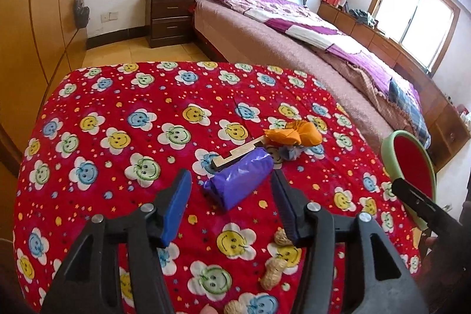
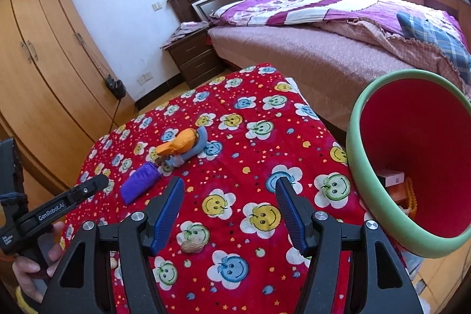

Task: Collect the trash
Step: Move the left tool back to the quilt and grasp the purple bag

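Two grippers here, both with their blue-padded fingers spread wide and nothing between them. The left gripper [image 1: 231,186] hangs low over a table draped in a red cloth with smiley-face flowers [image 1: 117,119], and right past its fingertips lies a crumpled purple plastic wrapper [image 1: 240,181]. It's a longish roll, with its long axis running from near-left to far-right in the left wrist view, the far end pointing toward the rest of the junk. Fingers are either side of its near end but not touching it as far as I can see.

Just behind the wrapper there's a flat notched piece of pale wood [image 1: 235,152], lying along about the same diagonal, then a crumpled orange wrapper [image 1: 294,135] with a bit of grey-blue scrap [image 1: 290,152] tucked against it. Closer in, a few peanut shells [image 1: 272,274] are scattered on the cloth under the gripper.

The right gripper [image 2: 229,197] is further right, over bare cloth, with one more peanut shell [image 2: 192,244] near its left finger. From there the purple wrapper [image 2: 139,183] sits off to the left. A green-rimmed bin with a red inside [image 2: 356,155] is at the right table edge, tilted with its mouth toward the camera, some boxes visible inside. Beyond the table is a bed with a purple quilt [image 2: 309,5].
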The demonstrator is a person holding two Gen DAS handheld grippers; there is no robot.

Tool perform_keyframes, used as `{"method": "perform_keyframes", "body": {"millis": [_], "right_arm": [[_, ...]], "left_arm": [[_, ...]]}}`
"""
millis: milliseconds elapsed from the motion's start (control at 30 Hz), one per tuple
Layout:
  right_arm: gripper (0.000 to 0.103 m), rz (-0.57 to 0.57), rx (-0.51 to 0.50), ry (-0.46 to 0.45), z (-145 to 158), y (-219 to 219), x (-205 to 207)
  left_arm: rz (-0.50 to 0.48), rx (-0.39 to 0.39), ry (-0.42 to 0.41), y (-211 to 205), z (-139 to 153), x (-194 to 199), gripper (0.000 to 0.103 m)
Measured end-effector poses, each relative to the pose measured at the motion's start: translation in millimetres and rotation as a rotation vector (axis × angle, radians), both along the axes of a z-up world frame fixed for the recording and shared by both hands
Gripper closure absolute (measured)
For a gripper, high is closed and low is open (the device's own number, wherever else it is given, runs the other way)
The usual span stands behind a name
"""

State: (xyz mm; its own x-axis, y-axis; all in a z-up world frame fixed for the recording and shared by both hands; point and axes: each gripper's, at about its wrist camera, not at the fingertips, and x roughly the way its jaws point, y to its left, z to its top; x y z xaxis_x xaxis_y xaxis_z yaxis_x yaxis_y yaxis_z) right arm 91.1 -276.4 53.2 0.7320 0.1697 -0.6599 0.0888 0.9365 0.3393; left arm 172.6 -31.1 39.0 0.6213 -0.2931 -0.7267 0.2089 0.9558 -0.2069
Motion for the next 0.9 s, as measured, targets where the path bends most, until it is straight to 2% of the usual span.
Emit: {"method": "perform_keyframes", "body": {"millis": [167, 467, 600, 800, 900], "right_arm": [[0.037, -0.002, 0.004, 0.015, -8, -3, 6], [0.037, -0.003, 0.026, 0.038, -19, -9, 14], [0.037, 0.0, 0.032, 0.041, -22, -11, 14], [0.037, 0.003, 0.038, 0.04, -22, -11, 13], [0.037, 0.003, 0.037, 0.036, -20, -11, 11]], "left_arm": [[-0.026, 0.025, 0.018, -10, -15, 14, 0.036], [-0.07, 0.132, 0.044, -33, -35, 35, 0.036], [-0.059, 0.132, 0.094, -35, -45, 41, 0.036], [-0.056, 0.134, 0.084, -35, -44, 37, 0.046], [-0.061, 0.124, 0.083, -36, -44, 35, 0.069]]}}
